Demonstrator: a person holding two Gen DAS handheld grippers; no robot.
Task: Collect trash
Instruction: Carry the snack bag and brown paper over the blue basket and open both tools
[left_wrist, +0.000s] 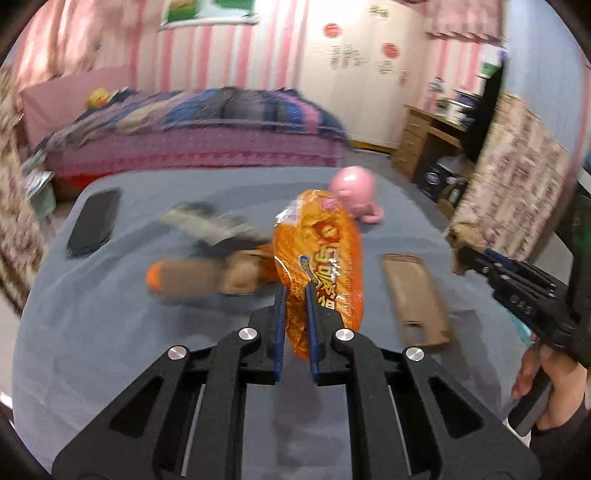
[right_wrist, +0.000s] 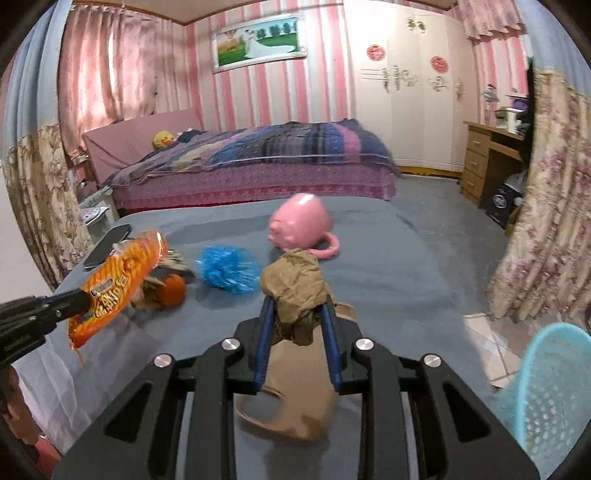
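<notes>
Now the left gripper (left_wrist: 295, 295) is squeezed tight on a shiny orange snack bag (left_wrist: 317, 258), lifted off the grey table (left_wrist: 110, 332). The right gripper (right_wrist: 297, 314) pinches crumpled brown paper (right_wrist: 295, 288). Neither is in the blue basket (right_wrist: 546, 387) at four o'clock yet; a blue wrapper (right_wrist: 229, 269) at ten o'clock waits

A: Lighting?
B: Even indoor light, moderately bright, source not visible. Soft shadows lie on the grey bench (left_wrist: 110, 314). Small glints on the metal bolts.
A: Sharpness?
B: Left wrist view is heavily smeared; the bed (left_wrist: 207, 122) streaks. Right wrist view is crisper, blurred low down. Both bend strongly at their dark round edges.
</notes>
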